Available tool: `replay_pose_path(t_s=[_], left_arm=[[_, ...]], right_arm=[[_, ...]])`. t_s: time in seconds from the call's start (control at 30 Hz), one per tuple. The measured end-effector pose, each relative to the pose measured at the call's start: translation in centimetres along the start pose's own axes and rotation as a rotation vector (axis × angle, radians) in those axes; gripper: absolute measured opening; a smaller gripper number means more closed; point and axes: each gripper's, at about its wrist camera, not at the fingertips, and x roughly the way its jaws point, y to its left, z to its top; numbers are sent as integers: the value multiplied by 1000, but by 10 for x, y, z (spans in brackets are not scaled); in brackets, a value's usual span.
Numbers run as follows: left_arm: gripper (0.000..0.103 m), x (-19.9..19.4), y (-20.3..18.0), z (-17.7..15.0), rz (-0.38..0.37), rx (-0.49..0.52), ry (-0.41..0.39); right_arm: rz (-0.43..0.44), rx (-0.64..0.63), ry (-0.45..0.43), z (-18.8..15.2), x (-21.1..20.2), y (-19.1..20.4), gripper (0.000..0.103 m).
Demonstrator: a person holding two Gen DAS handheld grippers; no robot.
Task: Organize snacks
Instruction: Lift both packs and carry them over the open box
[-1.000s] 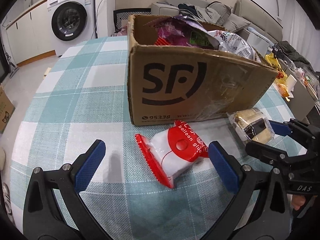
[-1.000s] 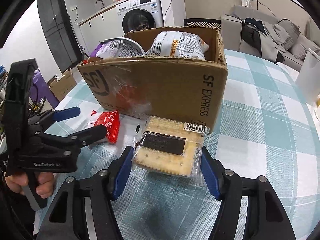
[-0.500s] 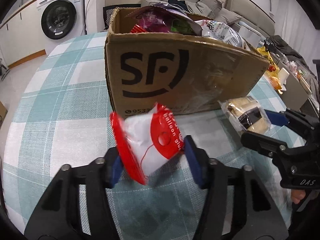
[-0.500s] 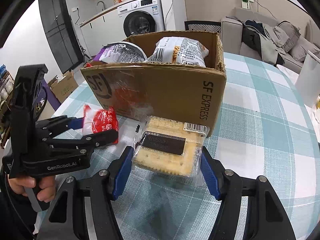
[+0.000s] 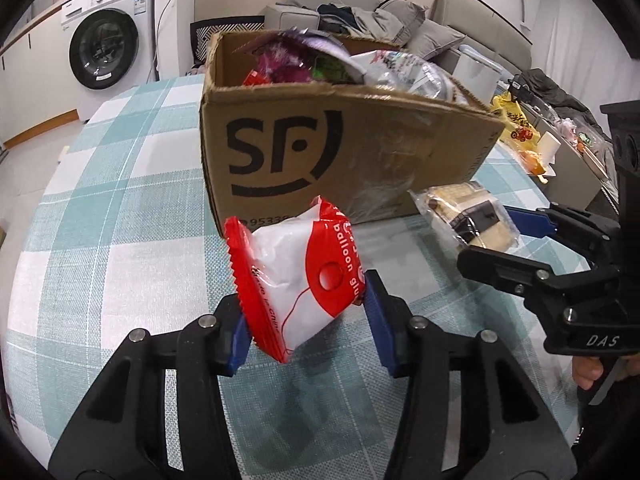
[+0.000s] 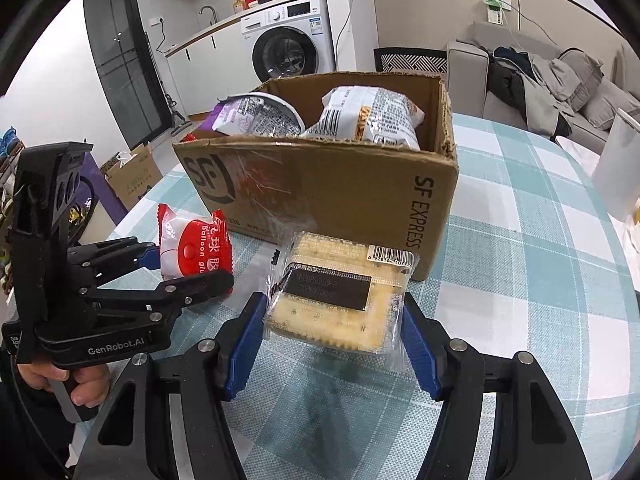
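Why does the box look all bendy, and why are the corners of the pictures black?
Left wrist view: the fisheye lens bows the cardboard box and curves the checked tablecloth; the black corners are the lens rim. Right wrist view: same bending, glare shines off the tape on the box, and a dark shadow lies under the cracker pack.

We can read "SF" and "SF EXPRESS" on the box, "balloon" on the red packet, "GenRobot.AI" on the left gripper, and "DAS" on the right gripper.
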Motion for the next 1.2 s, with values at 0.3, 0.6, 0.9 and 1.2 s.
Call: replay_pose_path(t_s=[0.3, 0.6, 0.9, 1.2], left_arm=[[47, -33, -12, 4, -11, 17, -58], [47, -67, -20, 12, -17, 16, -115], [47, -95, -22, 21, -26, -2, -165], [47, -110, -27, 35, -10, -1, -191]], right_arm=[[35, 0, -43, 6, -18, 1, 66], [49, -20, -82, 12, -35, 11, 66], [50, -7, -112, 14, -48, 11, 66], [39, -6, -162, 21, -67, 10, 66]])
